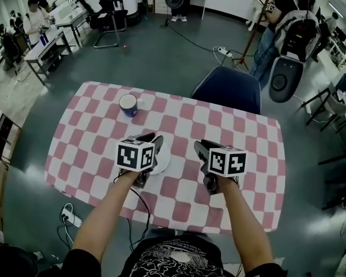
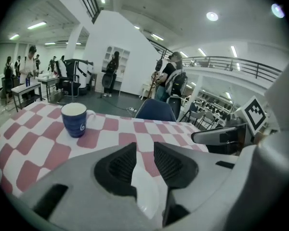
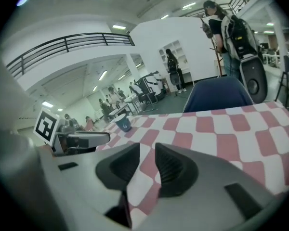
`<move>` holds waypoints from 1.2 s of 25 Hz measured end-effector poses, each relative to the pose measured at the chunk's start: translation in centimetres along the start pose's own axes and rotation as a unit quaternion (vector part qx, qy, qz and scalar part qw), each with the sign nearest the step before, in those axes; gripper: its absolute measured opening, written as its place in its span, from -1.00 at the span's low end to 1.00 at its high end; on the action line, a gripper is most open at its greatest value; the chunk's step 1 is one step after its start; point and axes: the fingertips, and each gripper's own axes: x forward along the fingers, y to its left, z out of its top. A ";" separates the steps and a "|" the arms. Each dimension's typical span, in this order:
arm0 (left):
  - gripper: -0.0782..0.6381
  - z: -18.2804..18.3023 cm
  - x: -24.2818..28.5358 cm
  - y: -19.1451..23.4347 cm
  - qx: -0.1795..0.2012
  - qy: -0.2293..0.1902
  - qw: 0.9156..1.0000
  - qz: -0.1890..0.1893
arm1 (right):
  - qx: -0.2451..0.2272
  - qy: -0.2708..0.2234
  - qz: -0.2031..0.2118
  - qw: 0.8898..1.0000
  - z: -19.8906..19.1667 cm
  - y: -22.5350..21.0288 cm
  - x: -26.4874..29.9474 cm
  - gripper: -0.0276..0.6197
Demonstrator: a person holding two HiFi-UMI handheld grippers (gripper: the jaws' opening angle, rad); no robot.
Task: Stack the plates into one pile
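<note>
The white plate (image 1: 165,158) is seen lying on the pink-and-white checked tablecloth (image 1: 248,143), just under the left gripper (image 1: 152,143). That gripper's jaws are parted, and the plate shows through their gap unpressed. Whether it is one plate or a pile cannot be told. The right gripper (image 1: 203,150) is seen just right of the plate, jaws parted with nothing between them. A blue mug (image 1: 128,104) is set well beyond the plate. A blue chair (image 1: 228,88) is placed at the table's far edge, and desks and people are seen around the hall
</note>
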 end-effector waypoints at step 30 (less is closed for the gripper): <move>-0.73 9.6 3.2 -24.4 0.167 -0.110 0.979 -0.025 | -0.077 -0.190 -0.144 0.968 7.4 -13.7 -25.4 -0.86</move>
